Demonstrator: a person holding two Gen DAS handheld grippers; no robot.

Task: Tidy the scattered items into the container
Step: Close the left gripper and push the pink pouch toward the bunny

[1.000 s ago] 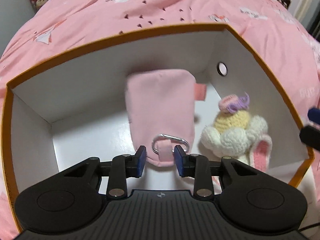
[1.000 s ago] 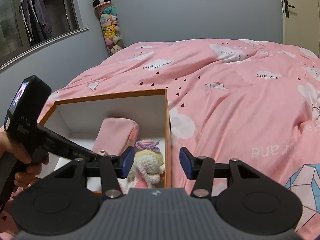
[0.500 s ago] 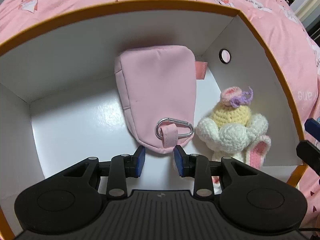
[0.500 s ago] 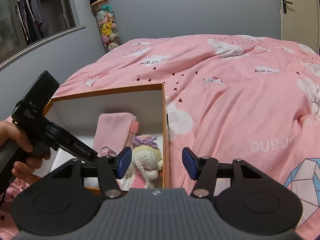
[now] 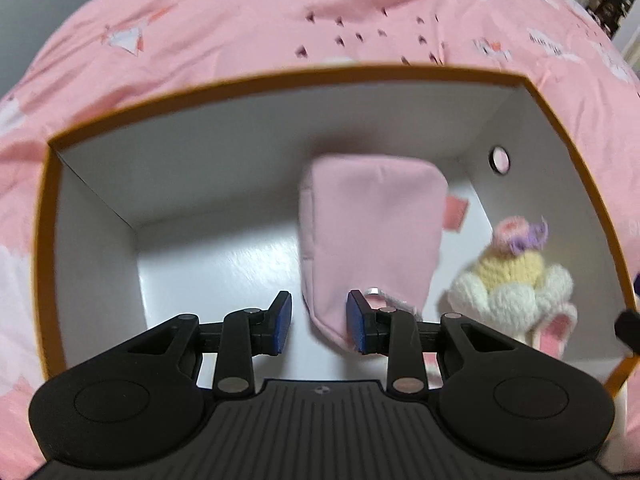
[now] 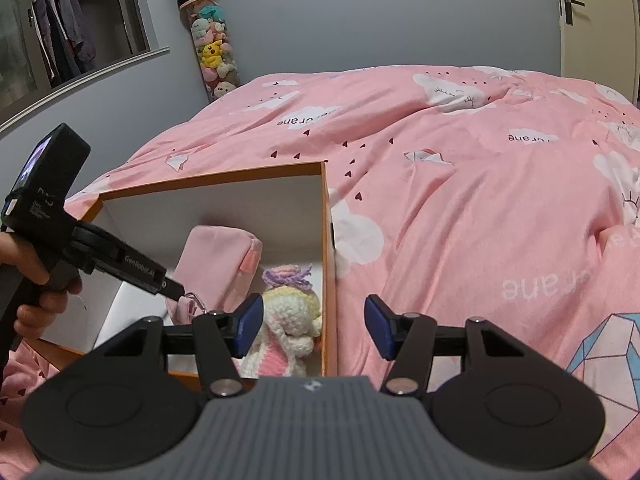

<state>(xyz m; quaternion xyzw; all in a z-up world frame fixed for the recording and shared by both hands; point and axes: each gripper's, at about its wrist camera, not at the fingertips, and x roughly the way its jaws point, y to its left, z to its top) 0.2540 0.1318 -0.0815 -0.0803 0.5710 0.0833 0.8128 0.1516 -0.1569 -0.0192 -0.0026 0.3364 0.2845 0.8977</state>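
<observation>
An orange-rimmed white box [image 5: 248,76] sits on the pink bed; it also shows in the right wrist view [image 6: 208,178]. Inside lie a pink pouch [image 5: 372,220] with a metal carabiner [image 5: 374,292] and a crocheted bunny doll [image 5: 516,280]. My left gripper [image 5: 318,324] is open and empty, low in the box at the pouch's near-left corner. My right gripper [image 6: 312,330] is open and empty, above the box's right wall, with the doll [image 6: 292,316] by its left finger. The pouch [image 6: 218,264] lies left of the doll.
The pink duvet [image 6: 460,184] spreads right of and behind the box. A tube of plush toys [image 6: 210,48] stands against the grey wall. A door [image 6: 592,16] is at the far right. A round hole [image 5: 500,159] pierces the box's right wall.
My left gripper has shifted left and tilted up, so the pouch now sits right of its centre and the box's far rim shows again. The right gripper stayed open and drew back slightly.
</observation>
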